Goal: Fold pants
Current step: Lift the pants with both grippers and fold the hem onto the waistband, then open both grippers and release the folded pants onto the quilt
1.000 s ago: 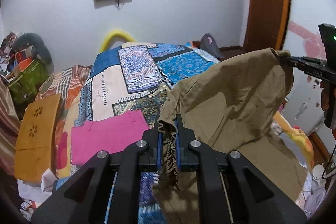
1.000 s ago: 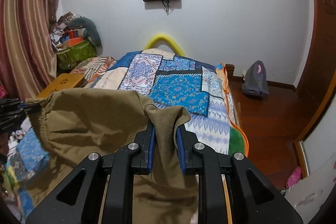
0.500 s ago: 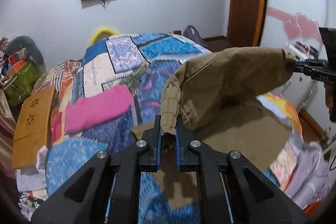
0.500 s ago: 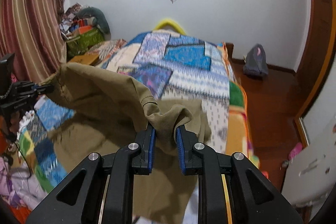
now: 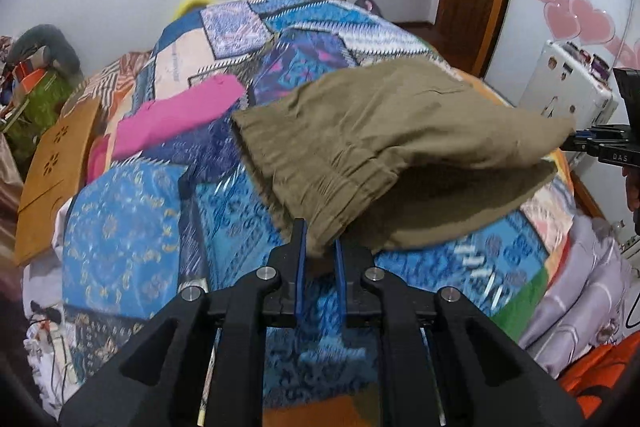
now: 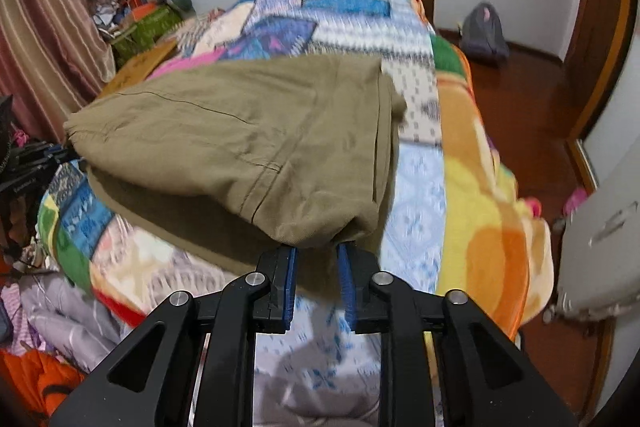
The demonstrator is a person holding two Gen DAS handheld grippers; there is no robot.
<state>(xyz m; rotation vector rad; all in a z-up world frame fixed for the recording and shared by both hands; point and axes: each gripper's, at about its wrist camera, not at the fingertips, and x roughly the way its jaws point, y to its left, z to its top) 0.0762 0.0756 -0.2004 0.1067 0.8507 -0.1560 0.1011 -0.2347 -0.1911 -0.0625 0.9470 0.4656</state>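
Observation:
Olive-brown pants (image 5: 384, 135) hang doubled over above the patchwork bedspread (image 5: 132, 227), stretched between both grippers. My left gripper (image 5: 320, 247) is shut on the gathered elastic waistband at the near left corner. My right gripper (image 6: 318, 255) is shut on the other corner of the pants (image 6: 248, 143). The right gripper also shows at the right edge of the left wrist view (image 5: 580, 139), pinching the fabric. The lower layer of the pants rests on the bed.
A folded pink garment (image 5: 176, 115) lies on the bed's left side. An orange wooden board (image 5: 56, 167) leans beside the bed at left. A white appliance (image 5: 568, 95) stands at right. Lilac and orange cloth (image 5: 580, 291) is piled at the bed's near edge.
Both grippers have come down and forward with the pants. The fabric, held high before, now hangs low and doubled over the near end of the bed.

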